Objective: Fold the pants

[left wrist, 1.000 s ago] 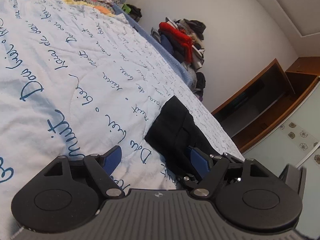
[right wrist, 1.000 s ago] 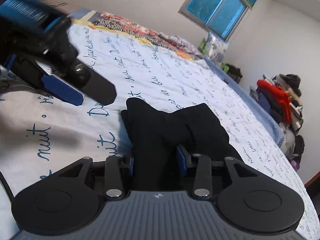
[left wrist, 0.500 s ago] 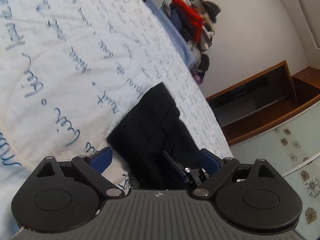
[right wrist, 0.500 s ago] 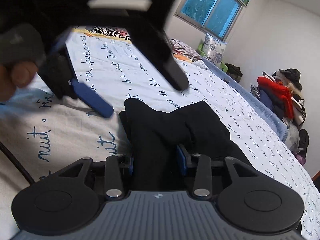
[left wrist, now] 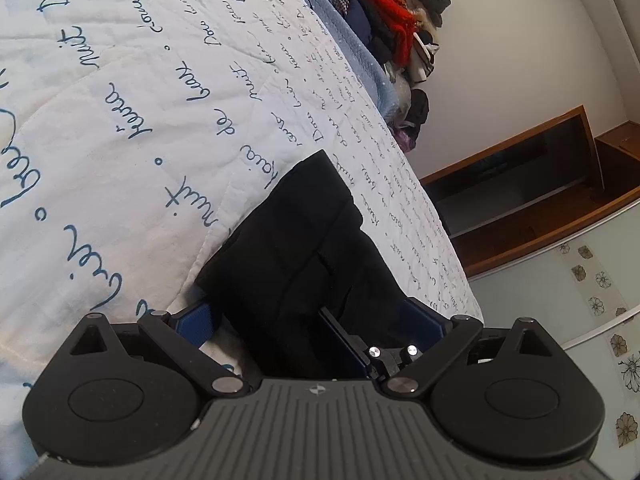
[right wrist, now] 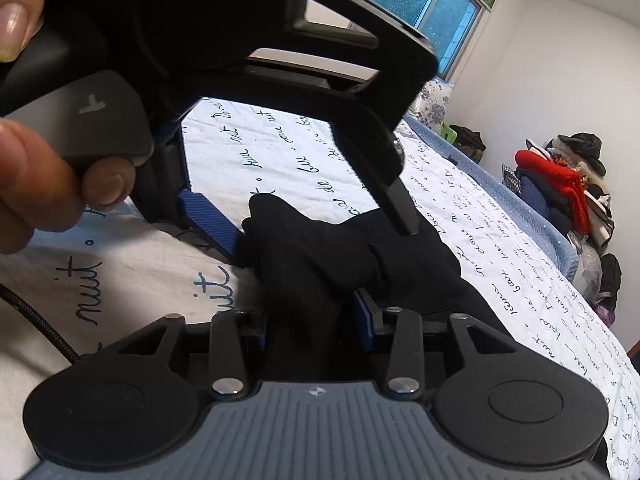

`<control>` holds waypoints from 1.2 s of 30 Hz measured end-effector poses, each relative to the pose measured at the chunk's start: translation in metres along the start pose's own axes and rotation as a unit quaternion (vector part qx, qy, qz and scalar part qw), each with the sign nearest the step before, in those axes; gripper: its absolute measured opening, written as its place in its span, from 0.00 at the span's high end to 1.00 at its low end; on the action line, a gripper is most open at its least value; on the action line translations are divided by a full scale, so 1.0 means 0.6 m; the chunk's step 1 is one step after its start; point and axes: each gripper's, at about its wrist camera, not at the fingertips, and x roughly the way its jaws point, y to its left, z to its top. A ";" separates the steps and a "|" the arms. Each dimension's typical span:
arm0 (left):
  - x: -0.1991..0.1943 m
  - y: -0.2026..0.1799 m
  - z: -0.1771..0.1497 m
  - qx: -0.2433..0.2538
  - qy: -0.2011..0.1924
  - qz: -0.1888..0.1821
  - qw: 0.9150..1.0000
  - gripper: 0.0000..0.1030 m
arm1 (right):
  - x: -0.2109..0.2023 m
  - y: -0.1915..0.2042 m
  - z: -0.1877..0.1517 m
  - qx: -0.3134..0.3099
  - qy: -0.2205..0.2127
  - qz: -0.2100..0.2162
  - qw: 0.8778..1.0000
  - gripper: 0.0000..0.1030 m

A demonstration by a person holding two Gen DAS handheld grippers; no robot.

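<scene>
Pants (left wrist: 304, 248) now sit between the newly widened left tool (left wrist: 312, 320); right tool (right wrist: 312, 312) stays clamped on them.

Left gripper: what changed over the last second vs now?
Left gripper swung in over the pants, its jaws have just been opening and now straddle the fold, not yet pressing. Right gripper stayed shut on the pants; the pants stayed on the bedspread.

Each gripper was built in matte black, with a ribbed grey housing bearing a small white emblem and flanked by two round discs. The left gripper (left wrist: 316, 320) was linked by black arms with silver screws; its fingers (left wrist: 198, 320) were padded in ribbed blue. The right gripper (right wrist: 316, 316) was alike. A raised "T" was moulded on a grey trigger (right wrist: 96, 120), and a braided black cable (right wrist: 40, 320) was seen.
</scene>
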 end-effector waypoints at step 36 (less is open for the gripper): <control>0.043 -0.070 0.036 0.120 -0.004 0.141 0.983 0.84 | 0.003 0.000 0.001 0.004 0.000 0.000 1.000 0.63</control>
